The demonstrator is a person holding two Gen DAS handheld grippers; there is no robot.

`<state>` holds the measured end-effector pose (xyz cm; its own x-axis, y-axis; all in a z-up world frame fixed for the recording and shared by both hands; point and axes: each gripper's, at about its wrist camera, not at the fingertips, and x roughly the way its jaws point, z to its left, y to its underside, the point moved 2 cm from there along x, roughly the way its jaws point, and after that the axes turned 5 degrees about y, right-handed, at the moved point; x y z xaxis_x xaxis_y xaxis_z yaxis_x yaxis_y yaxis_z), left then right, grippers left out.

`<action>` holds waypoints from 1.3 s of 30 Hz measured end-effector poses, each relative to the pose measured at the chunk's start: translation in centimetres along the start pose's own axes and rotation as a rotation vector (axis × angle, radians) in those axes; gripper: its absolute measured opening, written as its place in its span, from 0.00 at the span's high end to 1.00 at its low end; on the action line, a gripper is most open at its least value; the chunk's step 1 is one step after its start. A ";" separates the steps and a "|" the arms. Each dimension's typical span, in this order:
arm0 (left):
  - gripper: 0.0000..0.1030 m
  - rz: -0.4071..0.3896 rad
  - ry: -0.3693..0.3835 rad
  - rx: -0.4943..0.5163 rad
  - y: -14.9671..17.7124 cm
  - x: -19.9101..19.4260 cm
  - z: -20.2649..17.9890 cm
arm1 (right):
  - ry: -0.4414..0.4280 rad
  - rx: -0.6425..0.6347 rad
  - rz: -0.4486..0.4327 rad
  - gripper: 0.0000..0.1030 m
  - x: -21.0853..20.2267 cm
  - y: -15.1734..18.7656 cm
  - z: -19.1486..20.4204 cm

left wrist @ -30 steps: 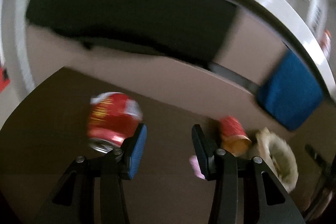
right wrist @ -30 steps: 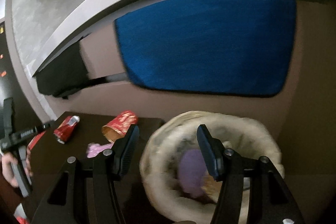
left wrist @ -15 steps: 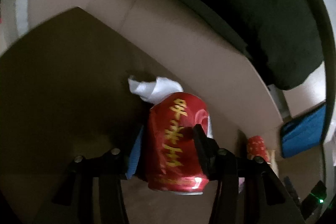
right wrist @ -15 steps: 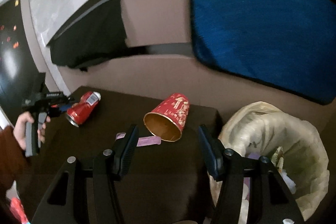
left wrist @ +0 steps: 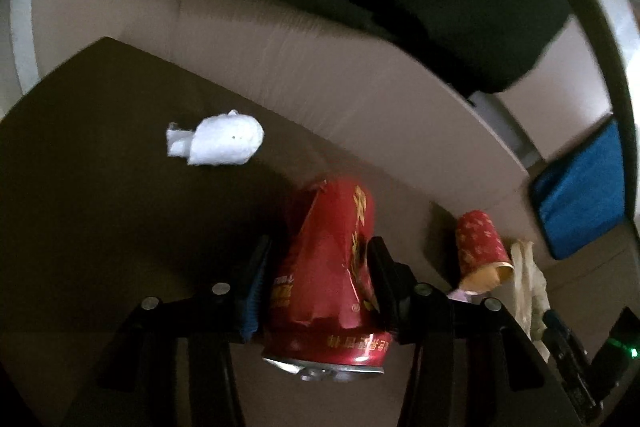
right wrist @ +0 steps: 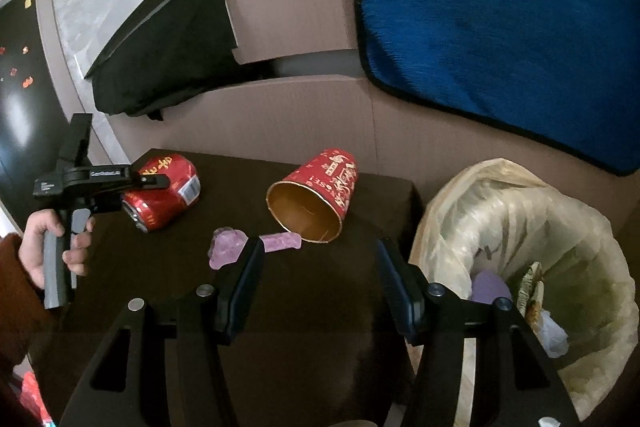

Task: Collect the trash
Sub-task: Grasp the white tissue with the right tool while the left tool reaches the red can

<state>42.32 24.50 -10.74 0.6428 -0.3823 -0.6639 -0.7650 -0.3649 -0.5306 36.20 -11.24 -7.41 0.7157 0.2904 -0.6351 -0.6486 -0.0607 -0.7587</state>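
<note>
So in the left wrist view, your left gripper (left wrist: 318,279) is squeezing the dented red can (left wrist: 328,267) at lower centre, white tissue (left wrist: 218,143) sitting upper left. Over in the right wrist view, your right gripper (right wrist: 320,279) is gaping wide at bottom centre, red paper cup (right wrist: 316,195) lying mid-frame, trash bag (right wrist: 520,227) lower right.

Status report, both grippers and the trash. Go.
Left gripper shut on crushed red can. Right gripper open, empty, above table. Red paper cup, purple wrappers, white tissue on table. Lined bin unobstructed.
</note>
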 end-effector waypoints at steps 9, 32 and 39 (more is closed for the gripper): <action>1.00 -0.141 -0.142 0.065 4.7 -10.0 1.4 | -0.121 -0.106 0.021 0.46 1.6 -1.0 5.8; 0.60 -0.193 -0.031 -0.015 7.6 -20.6 12.3 | -0.218 -0.279 0.236 0.57 25.2 -8.4 27.8; 0.58 -0.124 0.073 -0.163 10.2 -19.4 14.4 | -0.247 -0.353 0.202 0.75 18.5 -6.2 26.6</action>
<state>21.48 40.41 -10.92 0.7375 -0.3839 -0.5557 -0.6670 -0.5429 -0.5102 46.60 19.88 -10.57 0.4731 0.4554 -0.7542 -0.6101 -0.4482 -0.6534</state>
